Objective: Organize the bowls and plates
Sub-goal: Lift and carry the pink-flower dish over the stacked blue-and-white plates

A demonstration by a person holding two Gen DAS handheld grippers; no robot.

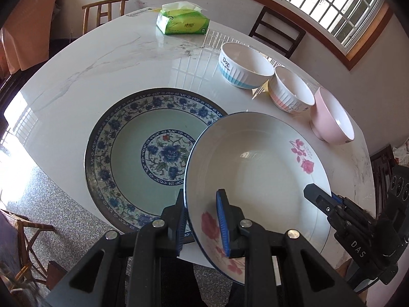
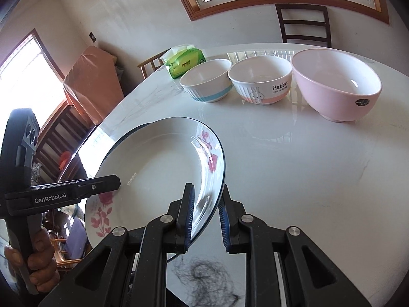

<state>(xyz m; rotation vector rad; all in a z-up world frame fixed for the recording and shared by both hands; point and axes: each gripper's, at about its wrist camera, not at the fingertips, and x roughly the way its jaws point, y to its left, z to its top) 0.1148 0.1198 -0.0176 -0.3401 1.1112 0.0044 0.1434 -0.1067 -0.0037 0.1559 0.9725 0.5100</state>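
Observation:
A white plate with pink roses (image 1: 258, 163) hangs tilted above the table, held at two rims. My left gripper (image 1: 202, 217) is shut on its near-left rim, and my right gripper (image 2: 207, 209) is shut on its right rim (image 2: 217, 179). In the left wrist view the right gripper (image 1: 319, 197) shows at the plate's far-right edge. Under and left of it lies a large blue-flowered plate (image 1: 133, 151) flat on the table. Three bowls stand in a row behind: blue-striped (image 1: 242, 64), pink-striped rabbit bowl (image 1: 291, 89) and plain pink (image 1: 332, 117).
A green tissue pack (image 1: 182, 20) lies at the far side of the white marble table (image 1: 102, 76). Wooden chairs (image 1: 278, 33) stand around it under a barred window. A hand (image 2: 38, 255) grips the left tool. A dark tangle of hair (image 2: 204, 278) lies near the table edge.

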